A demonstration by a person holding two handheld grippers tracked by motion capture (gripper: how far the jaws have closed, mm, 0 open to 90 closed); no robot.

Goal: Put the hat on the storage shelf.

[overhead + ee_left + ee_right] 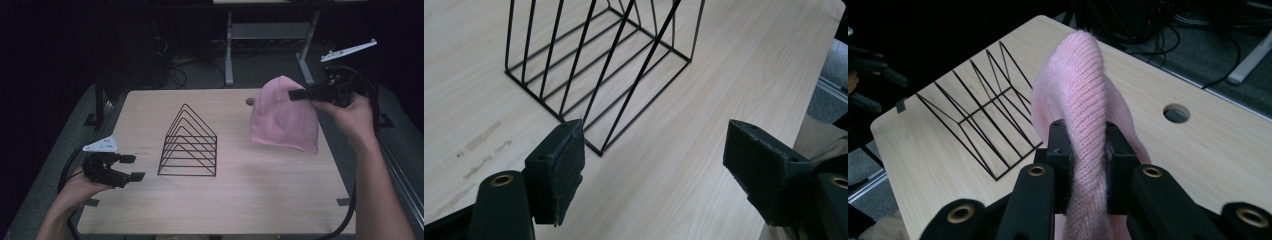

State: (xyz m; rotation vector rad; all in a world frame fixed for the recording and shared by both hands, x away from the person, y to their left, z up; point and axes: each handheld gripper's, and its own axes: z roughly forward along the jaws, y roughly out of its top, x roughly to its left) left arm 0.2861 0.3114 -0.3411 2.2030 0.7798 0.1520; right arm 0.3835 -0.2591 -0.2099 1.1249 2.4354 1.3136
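Note:
A pink knitted beanie (282, 115) hangs above the right side of the wooden table (225, 200), pinched at its top edge by my right gripper (300, 93). In the right gripper view the jaws are shut on a fold of the beanie (1083, 100), with my right gripper (1087, 150) squeezing the knit between the pads. A black wire rack (189, 142) with triangular dividers stands in the middle of the table. My left gripper (132, 167) hovers at the table's left front, jaws open and bare. In the left gripper view the rack (604, 65) lies just ahead of my left gripper (654, 160).
A round cable hole (1176, 113) is cut into the table near its far edge, beyond the beanie. Metal desk legs (229, 50) and cables sit on the floor behind the table. Bare wood stretches across the front of the table.

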